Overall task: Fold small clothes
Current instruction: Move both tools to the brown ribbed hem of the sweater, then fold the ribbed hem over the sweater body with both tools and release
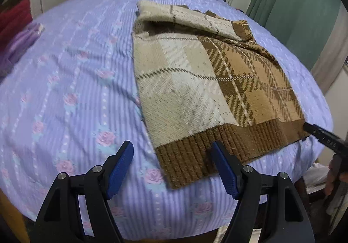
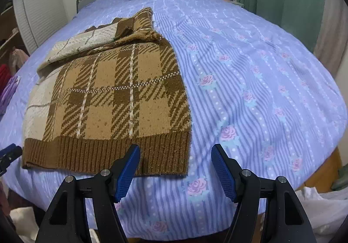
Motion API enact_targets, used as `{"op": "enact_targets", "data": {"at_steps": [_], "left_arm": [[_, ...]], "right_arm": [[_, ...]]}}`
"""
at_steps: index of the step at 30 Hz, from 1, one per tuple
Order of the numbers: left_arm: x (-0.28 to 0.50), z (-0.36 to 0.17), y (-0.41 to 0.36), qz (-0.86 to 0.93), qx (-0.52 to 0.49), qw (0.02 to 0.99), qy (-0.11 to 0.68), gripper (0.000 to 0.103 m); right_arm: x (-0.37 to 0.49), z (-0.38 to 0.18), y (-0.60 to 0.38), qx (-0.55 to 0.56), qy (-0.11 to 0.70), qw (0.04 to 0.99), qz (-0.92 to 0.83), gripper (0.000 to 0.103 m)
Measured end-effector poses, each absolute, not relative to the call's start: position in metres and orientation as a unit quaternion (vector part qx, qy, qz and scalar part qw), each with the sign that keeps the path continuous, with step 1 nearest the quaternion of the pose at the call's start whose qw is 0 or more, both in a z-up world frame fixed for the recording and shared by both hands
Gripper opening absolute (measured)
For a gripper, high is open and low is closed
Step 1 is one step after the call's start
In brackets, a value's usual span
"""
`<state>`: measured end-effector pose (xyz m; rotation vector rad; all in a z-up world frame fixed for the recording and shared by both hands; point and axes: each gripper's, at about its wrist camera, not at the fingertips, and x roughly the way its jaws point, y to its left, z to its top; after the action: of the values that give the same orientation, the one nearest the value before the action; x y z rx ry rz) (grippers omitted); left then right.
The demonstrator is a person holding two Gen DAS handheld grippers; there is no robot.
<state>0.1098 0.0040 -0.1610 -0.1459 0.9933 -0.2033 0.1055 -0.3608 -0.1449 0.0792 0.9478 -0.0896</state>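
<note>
A brown-and-cream plaid knit sweater lay partly folded on the lilac floral bedspread. The left gripper hung over its ribbed hem's left corner, the right gripper over the hem's right corner; both jaws stood apart, holding nothing.

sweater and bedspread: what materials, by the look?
Sweater: chunky knit, likely wool or acrylic; visible stitches, ribbed brown hem, fuzzy surface. Bedspread: thin woven fabric, probably cotton or a blend; matte, printed stripes and roses, fine puckered ridges. Fibre content can't be confirmed.
</note>
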Motion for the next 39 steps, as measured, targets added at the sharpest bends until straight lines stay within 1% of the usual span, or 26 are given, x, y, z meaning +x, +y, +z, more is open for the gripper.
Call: {"op": "enact_targets", "data": {"at_steps": [3, 6, 13, 16, 17, 18, 20, 21, 23, 24, 25, 26, 29, 33, 36, 39], "left_arm": [[0.114, -0.174, 0.004, -0.099, -0.091, 0.857, 0.497, 0.073], [0.114, -0.181, 0.003, -0.101, -0.11, 0.847, 0.511, 0.068], [0.114, -0.187, -0.006, -0.089, -0.111, 0.842, 0.52, 0.065], [0.115, -0.188, -0.009, -0.09, -0.117, 0.838, 0.525, 0.058], [0.115, -0.187, -0.011, -0.093, -0.115, 0.836, 0.528, 0.053], [0.116, -0.187, -0.012, -0.098, -0.115, 0.834, 0.53, 0.045], [0.117, -0.186, -0.013, -0.112, -0.124, 0.827, 0.537, 0.036], [0.118, -0.186, -0.013, -0.115, -0.129, 0.825, 0.538, 0.033], [0.122, -0.187, -0.009, -0.121, -0.148, 0.817, 0.544, 0.028], [0.123, -0.187, -0.007, -0.125, -0.158, 0.812, 0.547, 0.02], [0.123, -0.186, -0.006, -0.129, -0.165, 0.809, 0.549, 0.016], [0.124, -0.185, -0.005, -0.13, -0.168, 0.808, 0.55, 0.015], [0.118, -0.167, -0.006, -0.122, -0.15, 0.827, 0.529, 0.012], [0.11, -0.132, 0.001, -0.111, -0.13, 0.859, 0.482, 0.012], [0.101, -0.104, 0.01, -0.119, -0.138, 0.875, 0.449, 0.012], [0.094, -0.087, 0.02, -0.114, -0.147, 0.886, 0.425, 0.011]], "right_arm": [[0.108, -0.149, -0.362, 0.041, 0.458, 0.887, -0.037, 0.068], [0.11, -0.153, -0.363, 0.044, 0.46, 0.886, -0.033, 0.068], [0.114, -0.173, -0.372, 0.076, 0.472, 0.878, -0.018, 0.068], [0.118, -0.178, -0.375, 0.087, 0.472, 0.877, -0.012, 0.068], [0.119, -0.179, -0.377, 0.094, 0.473, 0.876, -0.01, 0.068], [0.12, -0.181, -0.378, 0.101, 0.473, 0.875, -0.01, 0.068], [0.121, -0.182, -0.38, 0.114, 0.473, 0.874, -0.01, 0.066], [0.121, -0.182, -0.38, 0.114, 0.474, 0.873, -0.011, 0.063], [0.12, -0.179, -0.375, 0.107, 0.475, 0.873, -0.004, 0.048], [0.12, -0.178, -0.372, 0.102, 0.476, 0.874, -0.001, 0.046], [0.121, -0.177, -0.37, 0.1, 0.477, 0.873, -0.001, 0.042], [0.121, -0.177, -0.369, 0.1, 0.477, 0.873, 0.0, 0.032], [0.12, -0.17, -0.366, 0.094, 0.477, 0.874, -0.004, 0.014], [0.113, -0.149, -0.368, 0.099, 0.461, 0.882, -0.012, 0.011], [0.102, -0.121, -0.366, 0.1, 0.434, 0.895, -0.019, 0.011], [0.095, -0.1, -0.362, 0.099, 0.414, 0.905, -0.022, 0.011]]}}
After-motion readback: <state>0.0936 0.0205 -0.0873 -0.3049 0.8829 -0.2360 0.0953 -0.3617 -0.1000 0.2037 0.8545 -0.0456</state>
